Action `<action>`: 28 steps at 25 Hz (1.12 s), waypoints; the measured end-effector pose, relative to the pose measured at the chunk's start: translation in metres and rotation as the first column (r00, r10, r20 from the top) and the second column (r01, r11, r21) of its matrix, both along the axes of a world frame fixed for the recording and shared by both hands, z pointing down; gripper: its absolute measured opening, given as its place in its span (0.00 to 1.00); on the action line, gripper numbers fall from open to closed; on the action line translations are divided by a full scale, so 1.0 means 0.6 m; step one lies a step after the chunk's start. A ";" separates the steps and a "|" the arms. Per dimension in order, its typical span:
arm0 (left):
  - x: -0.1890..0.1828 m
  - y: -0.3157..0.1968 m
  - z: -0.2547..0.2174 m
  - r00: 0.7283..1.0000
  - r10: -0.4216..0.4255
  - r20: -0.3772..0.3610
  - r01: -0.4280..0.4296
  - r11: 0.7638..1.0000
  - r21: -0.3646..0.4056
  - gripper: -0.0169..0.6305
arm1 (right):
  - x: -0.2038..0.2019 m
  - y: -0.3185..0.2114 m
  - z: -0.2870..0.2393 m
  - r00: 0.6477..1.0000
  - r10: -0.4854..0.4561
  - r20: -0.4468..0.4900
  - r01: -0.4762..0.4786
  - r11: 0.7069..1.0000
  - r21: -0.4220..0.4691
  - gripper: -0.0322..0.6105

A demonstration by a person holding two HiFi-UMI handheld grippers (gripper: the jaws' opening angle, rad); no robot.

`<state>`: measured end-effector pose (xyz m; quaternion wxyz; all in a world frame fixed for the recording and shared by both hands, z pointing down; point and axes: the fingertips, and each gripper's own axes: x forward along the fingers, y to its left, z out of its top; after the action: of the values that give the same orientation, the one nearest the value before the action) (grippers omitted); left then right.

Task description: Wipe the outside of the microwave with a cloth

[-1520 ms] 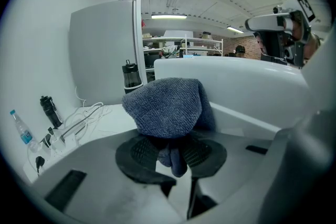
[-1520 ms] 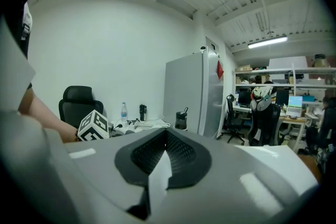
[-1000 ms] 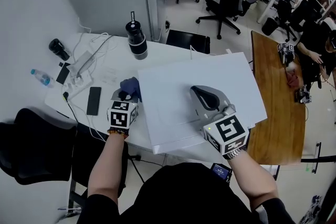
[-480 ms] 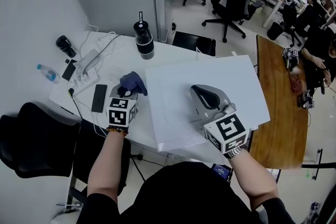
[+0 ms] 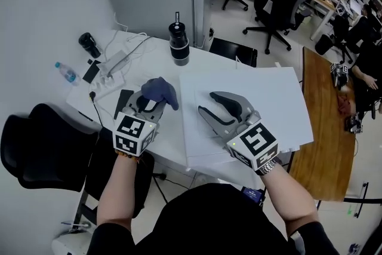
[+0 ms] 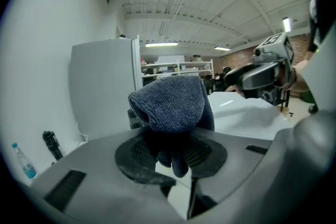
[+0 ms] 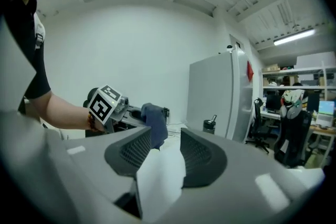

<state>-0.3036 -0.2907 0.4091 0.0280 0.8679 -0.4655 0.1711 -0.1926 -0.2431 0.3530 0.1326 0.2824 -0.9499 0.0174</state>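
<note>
The cloth (image 5: 160,91) sits higher than a second ago, lifted clear of the table (image 5: 149,48) and bunched in the pinch of the left gripper (image 5: 149,103), just beside the microwave's (image 5: 268,98) left edge. Over the white top, near its front left corner, the right gripper (image 5: 206,103) has just been opening its jaws, which stand spread with nothing between them. The cloth touches no face of the microwave yet, so wiping looks about to begin.
</note>
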 end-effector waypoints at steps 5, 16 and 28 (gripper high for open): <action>0.061 0.076 -0.058 0.962 0.273 0.020 -0.273 0.959 0.070 0.18 | -0.052 0.029 -0.012 0.984 -0.173 0.039 0.174 0.984 -0.034 0.40; 0.107 0.163 -0.077 0.853 0.519 -0.052 -0.518 0.855 0.027 0.18 | -0.095 0.098 -0.023 0.883 -0.446 0.148 0.464 0.878 -0.117 0.37; 0.063 0.133 -0.048 0.917 0.392 0.072 -0.395 0.918 0.036 0.22 | -0.067 0.041 0.022 0.981 -0.185 -0.063 0.180 0.981 -0.075 0.21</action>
<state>-0.2656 -0.2110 0.3805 -0.0431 0.9383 -0.2864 0.1890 -0.2330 -0.2187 0.3659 0.1761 0.1897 -0.9655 0.0279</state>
